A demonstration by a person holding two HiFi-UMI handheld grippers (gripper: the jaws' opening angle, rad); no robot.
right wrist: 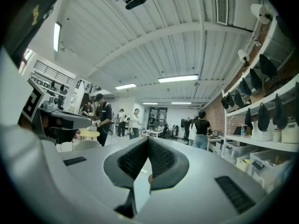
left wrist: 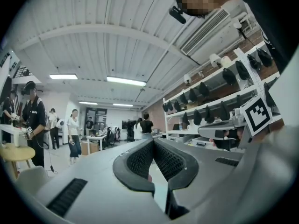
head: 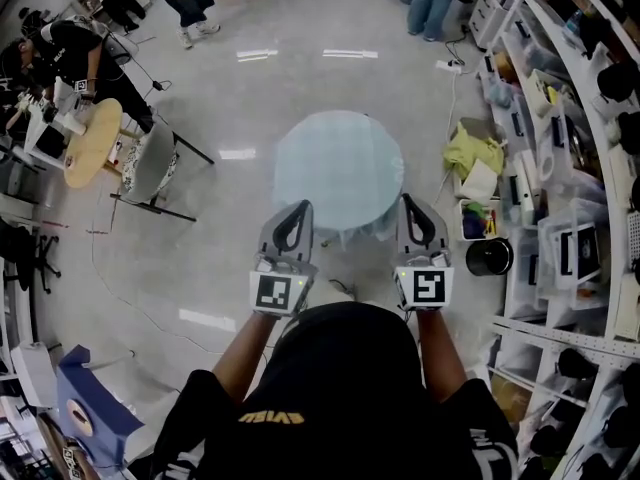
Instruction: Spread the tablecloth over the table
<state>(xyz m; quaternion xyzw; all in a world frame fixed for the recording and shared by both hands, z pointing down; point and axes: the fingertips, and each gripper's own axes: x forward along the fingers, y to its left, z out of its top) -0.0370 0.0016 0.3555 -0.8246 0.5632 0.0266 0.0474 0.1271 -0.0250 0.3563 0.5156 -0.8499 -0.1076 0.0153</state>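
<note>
A pale blue-green tablecloth (head: 338, 163) covers the small round table in the middle of the head view, and its near edge hangs in folds (head: 365, 230). My left gripper (head: 298, 211) sits at the near-left edge of the cloth and my right gripper (head: 410, 205) at the near-right edge. In the left gripper view the jaws (left wrist: 153, 143) are closed, with a pale strip of tablecloth (left wrist: 161, 192) pinched between them. The right gripper view shows the same: jaws (right wrist: 148, 141) closed on a pale strip of the tablecloth (right wrist: 140, 188). Both grippers point about level across the room.
A grey chair (head: 150, 163) and a round wooden table (head: 92, 143) stand to the left. Shelves with bins (head: 560, 178) line the right side, with a yellow-green cloth (head: 472, 153) and a black pot (head: 488, 256) in front. Several people stand at the far side.
</note>
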